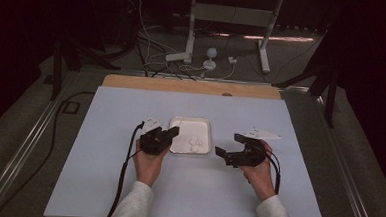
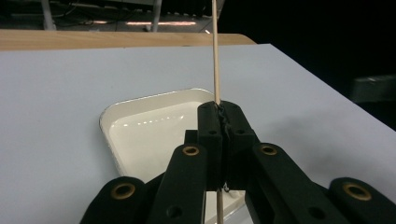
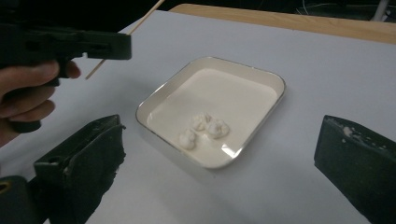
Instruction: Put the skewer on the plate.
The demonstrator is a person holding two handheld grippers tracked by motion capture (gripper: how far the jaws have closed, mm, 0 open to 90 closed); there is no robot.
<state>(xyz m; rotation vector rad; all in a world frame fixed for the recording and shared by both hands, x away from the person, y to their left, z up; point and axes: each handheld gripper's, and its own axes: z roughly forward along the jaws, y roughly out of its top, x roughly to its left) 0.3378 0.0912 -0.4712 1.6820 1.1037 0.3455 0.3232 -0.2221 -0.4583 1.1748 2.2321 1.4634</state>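
Dark room all around, and in the middle sits a table with a pale blue sheet (image 1: 127,185) on top. On the sheet rests a small white tray (image 1: 207,124). Three soft white lumps (image 3: 204,128) lie in the tray, close together, near the corner closest to the right gripper.

The left gripper (image 2: 223,112) has its jaws pressed tight on a thin wooden stick (image 2: 215,51). The stick stands up between the jaws and points away, above the tray. In the right gripper view the stick (image 3: 140,19) pokes out of the left gripper, off to one side of the tray and not touching the lumps.

The right gripper (image 3: 219,163) has its jaws spread wide with nothing between them. They look down at the tray from just beside it.

I think the work is to poke the lumps onto the stick. The stick is ready, but no lump is picked up yet. Next, the right gripper likely needs to come down over one lump and pinch it softly, so it does not squash. Then the stick tip must line up with the lump's middle.
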